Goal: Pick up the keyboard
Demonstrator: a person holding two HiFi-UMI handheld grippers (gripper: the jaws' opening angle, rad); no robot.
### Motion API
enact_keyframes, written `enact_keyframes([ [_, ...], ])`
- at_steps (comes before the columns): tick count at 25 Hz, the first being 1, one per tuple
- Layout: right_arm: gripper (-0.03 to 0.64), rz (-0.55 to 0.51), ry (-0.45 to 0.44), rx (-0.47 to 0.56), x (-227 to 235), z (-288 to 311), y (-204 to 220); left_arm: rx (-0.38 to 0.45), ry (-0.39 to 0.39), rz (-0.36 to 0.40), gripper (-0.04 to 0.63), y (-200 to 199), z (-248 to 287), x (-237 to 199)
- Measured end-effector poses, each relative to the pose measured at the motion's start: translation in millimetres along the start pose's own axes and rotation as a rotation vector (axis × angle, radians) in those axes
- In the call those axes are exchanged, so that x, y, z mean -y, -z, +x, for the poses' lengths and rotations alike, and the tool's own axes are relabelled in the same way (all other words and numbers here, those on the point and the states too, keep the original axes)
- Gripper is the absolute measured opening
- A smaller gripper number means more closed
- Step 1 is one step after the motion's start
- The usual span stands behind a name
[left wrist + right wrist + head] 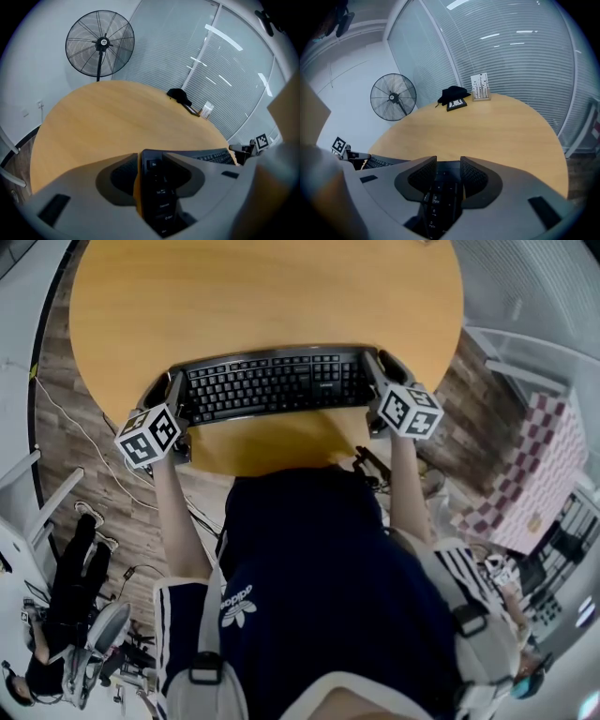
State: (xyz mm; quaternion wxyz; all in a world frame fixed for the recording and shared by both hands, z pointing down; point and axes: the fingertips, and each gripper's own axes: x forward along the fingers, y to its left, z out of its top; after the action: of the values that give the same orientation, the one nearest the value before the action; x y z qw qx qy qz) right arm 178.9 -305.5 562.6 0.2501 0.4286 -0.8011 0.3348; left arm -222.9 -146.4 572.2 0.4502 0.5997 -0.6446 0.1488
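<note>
Keyboard (272, 382) lies flat on tabletop (262, 296), close to near edge. Left tongs (174, 392) and right tongs (377, 371) released: jaws spread, each straddling one keyboard end, pads not pressing. Judged: symmetric placement for level lift. Bare tabletop beyond keyboard; near edge tight behind tongs; room overhead looks free

We see round wooden table (262, 296) filling top of head view. Wood-plank floor (84, 484) at left, thin cable (70, 427) trailing across it. Pink-and-white checkered box (539, 474) at right edge. In right gripper view we note pedestal fan (393, 97) left of centre, black object (452, 96) and white printed card (480, 86) side by side on table's far rim, blinds (511, 42) behind.
</note>
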Motion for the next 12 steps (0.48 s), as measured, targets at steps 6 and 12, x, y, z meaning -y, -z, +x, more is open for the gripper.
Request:
enact_keyframes([
  [6, 0.143, 0.062, 0.003, -0.056, 10.5, 7.1, 16.7, -0.007, 0.038, -0.09, 0.144, 4.3, 0.8, 0.6],
  [12, 0.143, 0.138, -0.05, -0.082, 10.1, 10.9, 18.8, -0.007, 0.03, -0.12, 0.144, 5.6, 2.6, 1.3],
])
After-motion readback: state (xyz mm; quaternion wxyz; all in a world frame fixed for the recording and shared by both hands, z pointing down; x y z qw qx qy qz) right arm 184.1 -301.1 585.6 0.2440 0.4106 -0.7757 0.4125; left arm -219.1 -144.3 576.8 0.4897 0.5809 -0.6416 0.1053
